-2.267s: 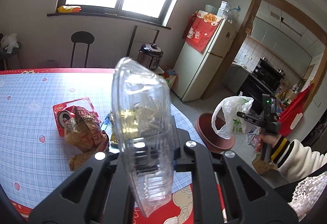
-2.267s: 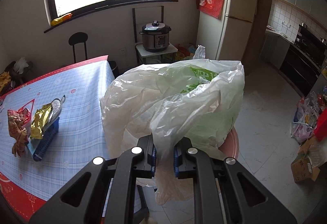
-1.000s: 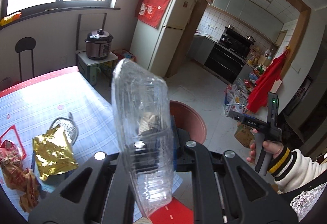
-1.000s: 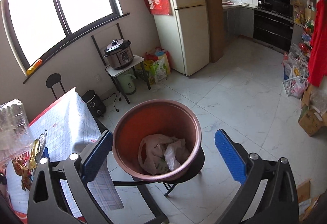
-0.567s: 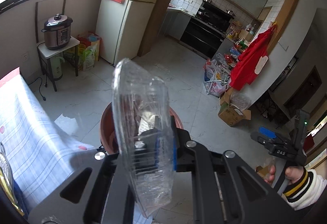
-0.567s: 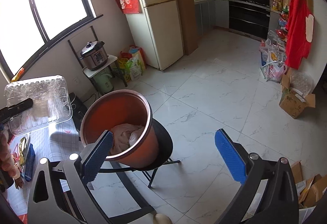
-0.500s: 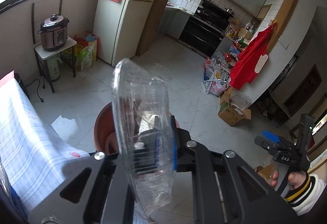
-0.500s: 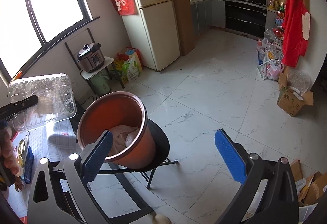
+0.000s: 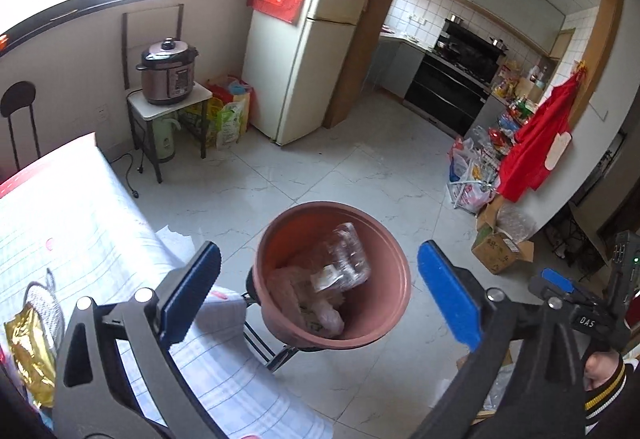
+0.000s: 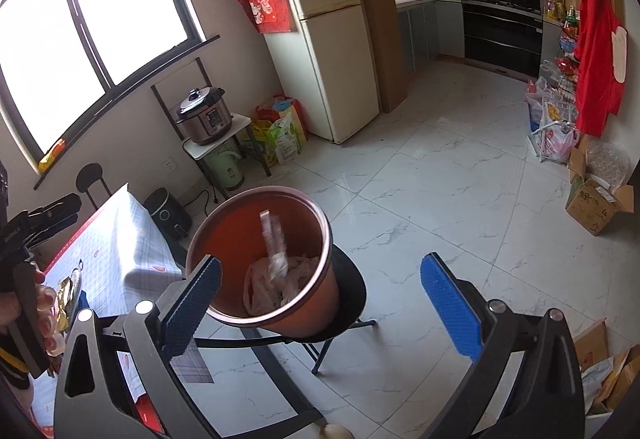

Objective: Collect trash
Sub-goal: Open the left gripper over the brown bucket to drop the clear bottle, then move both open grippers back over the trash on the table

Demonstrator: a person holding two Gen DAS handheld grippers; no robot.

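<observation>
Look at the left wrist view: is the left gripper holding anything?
No, the left gripper is open and empty; the clear plastic container lies in the bin.

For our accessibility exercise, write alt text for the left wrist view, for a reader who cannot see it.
The open left gripper hangs above a brown bin holding a clear plastic container atop a crumpled bag. A checked tablecloth lies left; a fridge stands behind.

White "DAS" lettering on the black body of the right tongs (image 9: 560,287).
</observation>
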